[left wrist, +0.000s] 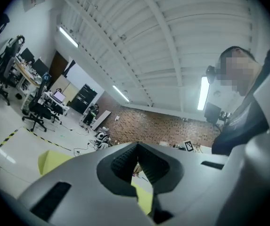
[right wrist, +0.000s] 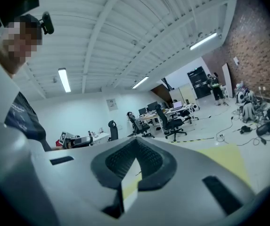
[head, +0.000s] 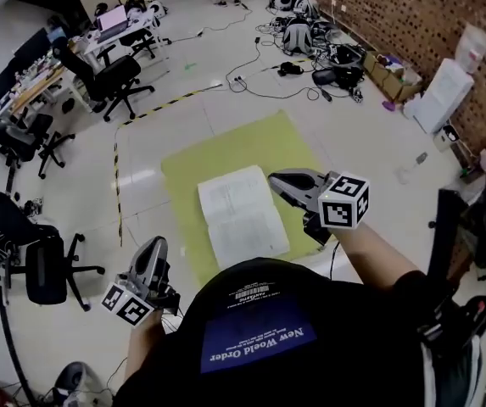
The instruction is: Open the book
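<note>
1. Where the yellow-green mat point(head: 226, 147) covers the floor point(head: 149, 185), the book point(head: 241, 216) lies open and flat, two white pages up; its faint print is too small to read.
2. Its near corner is cut off by the person's dark shirt point(head: 259, 329), and the right gripper point(head: 275, 179) covers part of its right edge in the head view.
3. That gripper's fingers point(right wrist: 149, 161) are pressed together at the tips. A white and yellow sliver shows through the gap behind them; I cannot tell what it is.
4. Off the mat to the left, the left gripper point(head: 156, 242) has its fingers point(left wrist: 123, 161) pressed together on nothing.
</note>
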The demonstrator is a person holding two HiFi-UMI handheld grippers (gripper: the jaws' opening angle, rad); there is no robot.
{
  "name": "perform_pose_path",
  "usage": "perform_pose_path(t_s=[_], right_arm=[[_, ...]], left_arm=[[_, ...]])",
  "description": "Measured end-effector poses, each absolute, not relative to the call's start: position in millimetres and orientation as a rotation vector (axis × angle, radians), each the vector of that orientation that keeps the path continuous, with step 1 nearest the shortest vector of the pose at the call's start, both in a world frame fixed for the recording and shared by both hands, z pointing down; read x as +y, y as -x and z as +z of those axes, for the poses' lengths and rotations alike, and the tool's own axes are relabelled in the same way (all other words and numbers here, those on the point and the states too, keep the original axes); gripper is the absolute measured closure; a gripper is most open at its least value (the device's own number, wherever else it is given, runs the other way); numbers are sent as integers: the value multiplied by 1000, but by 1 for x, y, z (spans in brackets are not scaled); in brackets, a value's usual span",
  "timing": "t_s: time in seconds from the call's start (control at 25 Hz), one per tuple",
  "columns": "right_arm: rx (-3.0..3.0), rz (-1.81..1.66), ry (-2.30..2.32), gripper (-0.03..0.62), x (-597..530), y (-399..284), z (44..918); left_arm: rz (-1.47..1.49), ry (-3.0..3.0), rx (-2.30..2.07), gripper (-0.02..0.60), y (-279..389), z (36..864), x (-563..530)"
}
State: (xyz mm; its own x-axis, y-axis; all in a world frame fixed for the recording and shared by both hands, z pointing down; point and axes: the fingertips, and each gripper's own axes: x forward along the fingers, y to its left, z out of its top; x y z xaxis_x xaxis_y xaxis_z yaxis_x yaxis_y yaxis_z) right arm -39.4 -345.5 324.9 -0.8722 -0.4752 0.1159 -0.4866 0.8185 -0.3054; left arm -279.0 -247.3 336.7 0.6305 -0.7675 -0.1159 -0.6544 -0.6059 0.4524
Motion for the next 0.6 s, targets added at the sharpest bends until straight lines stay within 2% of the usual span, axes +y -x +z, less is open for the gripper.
perform_pose_path(t_s=[0.28,0.6], right_arm=[[-2941,526,-712,608,-334,59,341],[-2929,530,-733,609,-328,49,346]], left_arm=[[-453,-2491,-1120,575,280,337,-243],[-419,-2528,-1064,575,263,335,-245]])
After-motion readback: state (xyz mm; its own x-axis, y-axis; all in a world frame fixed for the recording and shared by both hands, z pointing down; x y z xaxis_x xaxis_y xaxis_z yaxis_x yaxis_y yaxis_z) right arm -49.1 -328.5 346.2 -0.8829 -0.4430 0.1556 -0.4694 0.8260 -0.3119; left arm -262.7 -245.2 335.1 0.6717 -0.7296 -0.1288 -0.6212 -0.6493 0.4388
